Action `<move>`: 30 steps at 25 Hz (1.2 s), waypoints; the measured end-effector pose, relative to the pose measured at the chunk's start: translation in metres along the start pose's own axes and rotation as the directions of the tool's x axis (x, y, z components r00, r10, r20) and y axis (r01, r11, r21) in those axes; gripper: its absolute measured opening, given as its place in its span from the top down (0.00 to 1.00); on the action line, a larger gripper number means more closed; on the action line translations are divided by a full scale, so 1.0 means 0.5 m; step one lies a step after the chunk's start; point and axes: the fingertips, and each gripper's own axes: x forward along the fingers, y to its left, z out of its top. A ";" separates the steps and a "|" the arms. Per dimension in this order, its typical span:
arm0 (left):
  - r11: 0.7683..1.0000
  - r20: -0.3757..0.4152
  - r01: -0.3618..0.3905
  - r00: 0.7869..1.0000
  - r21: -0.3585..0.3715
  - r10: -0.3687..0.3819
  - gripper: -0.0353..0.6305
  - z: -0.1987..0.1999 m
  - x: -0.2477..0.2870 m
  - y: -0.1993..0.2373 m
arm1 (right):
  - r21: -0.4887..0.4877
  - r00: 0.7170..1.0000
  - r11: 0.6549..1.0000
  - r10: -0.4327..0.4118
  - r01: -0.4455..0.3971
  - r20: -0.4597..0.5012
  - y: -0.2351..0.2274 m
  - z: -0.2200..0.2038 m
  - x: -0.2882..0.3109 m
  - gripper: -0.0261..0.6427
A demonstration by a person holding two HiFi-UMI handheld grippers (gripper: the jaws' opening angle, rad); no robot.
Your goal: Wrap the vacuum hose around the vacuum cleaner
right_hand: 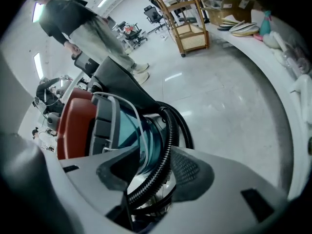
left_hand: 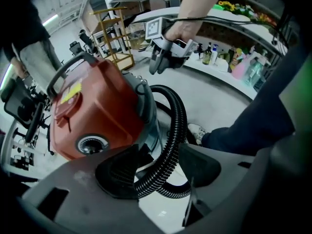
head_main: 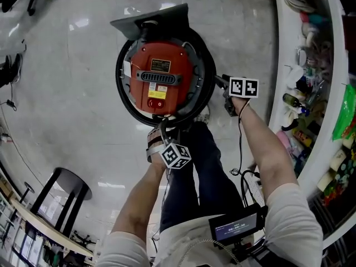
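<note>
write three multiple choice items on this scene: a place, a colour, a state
1. Where does the hose lie? A) looped round the vacuum B) on the counter C) on the stool
2. What colour is the vacuum's top? A) blue B) red C) yellow
3. How do the left gripper's jaws stand? A) shut, nothing between B) apart, hose between C) shut on a bottle

1 A: the head view shows it ringing the body.
2 B: red in the head view.
3 B: the left gripper view shows the hose in the gap.

Glossy pale floor, curved white counter, black stool, wooden shelving
</note>
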 end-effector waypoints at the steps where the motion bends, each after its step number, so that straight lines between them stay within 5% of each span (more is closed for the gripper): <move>1: 1.000 0.014 -0.002 1.000 -0.031 0.003 0.57 0.009 -0.015 0.010 | -0.007 1.000 1.000 0.000 0.000 -0.001 0.011 -0.003 -0.018 0.67; 9: 0.965 0.143 0.017 0.989 -0.261 0.022 0.63 0.114 -0.186 0.101 | -0.088 0.998 0.995 0.046 -0.042 0.041 0.154 -0.029 -0.220 0.67; 18: 0.929 0.282 0.017 0.955 -0.370 0.095 0.80 0.212 -0.400 0.173 | -0.197 0.988 0.979 0.074 -0.046 0.137 0.298 -0.027 -0.452 0.68; 25: 0.883 0.398 0.031 0.900 -0.469 0.180 0.93 0.289 -0.573 0.228 | -0.311 0.954 0.950 0.104 -0.012 0.281 0.429 -0.001 -0.666 0.72; 30: 0.899 0.460 0.061 0.873 -0.434 0.163 0.94 0.333 -0.666 0.187 | -0.286 0.909 0.958 0.113 0.007 0.401 0.474 -0.051 -0.805 0.76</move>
